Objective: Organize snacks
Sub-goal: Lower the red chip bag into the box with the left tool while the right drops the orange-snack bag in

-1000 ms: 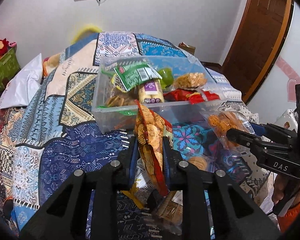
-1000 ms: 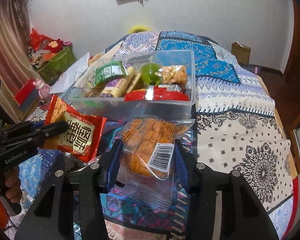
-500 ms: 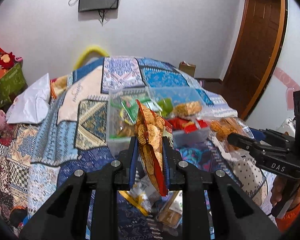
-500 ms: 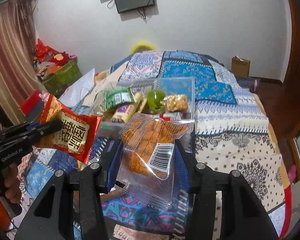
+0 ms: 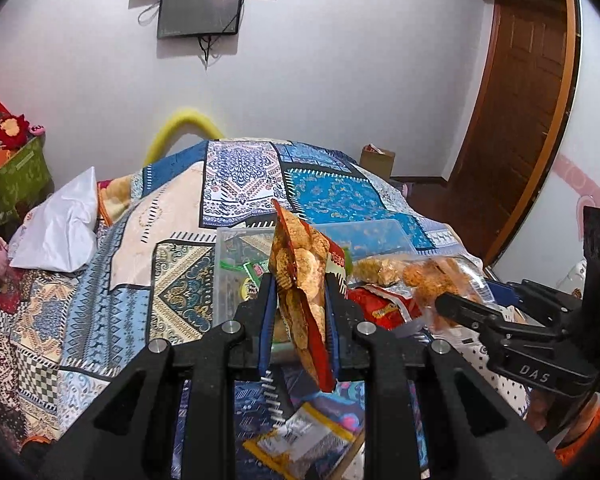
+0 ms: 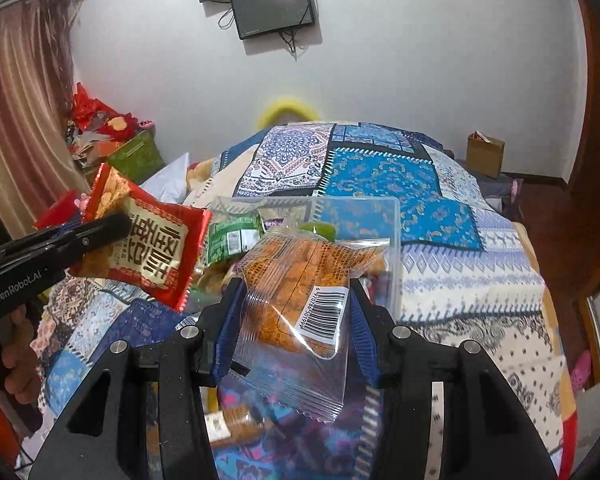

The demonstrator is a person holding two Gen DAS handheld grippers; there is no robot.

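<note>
Above a bed spread with a patchwork quilt (image 5: 244,184), two hand-held grippers each carry a snack packet. Left gripper (image 5: 300,300): jaws clamped on a red crisp packet (image 5: 300,272), held edge-on in its own view and face-on in the right wrist view, where large characters show on its front. Right gripper (image 6: 294,308): jaws clamped on a clear biscuit packet (image 6: 300,280) bearing a barcode label, its lower sealed edge hanging free below the pads. Between and beyond the two packets stands a clear plastic bin (image 6: 394,240) on the quilt, already holding a green packet (image 6: 230,236), a red packet (image 5: 384,304) and other snacks; its near wall and most of its floor are hidden behind the held packets and the jaws, so the free room inside cannot be judged. Right of the bin the quilt lies bare as far as the bed's edge, with a wooden door (image 5: 520,100) beyond; left of it a white pillow (image 5: 60,228) sits near the far-left edge. Below the jaws more packets lie on the quilt, among them a yellow-edged packet (image 5: 300,436), partly cut off by the gripper bodies. One green item (image 6: 320,229) in the bin may be a small cup, though too little shows to tell. A hand (image 6: 18,356) grips the left tool's handle at the frame edge.
</note>
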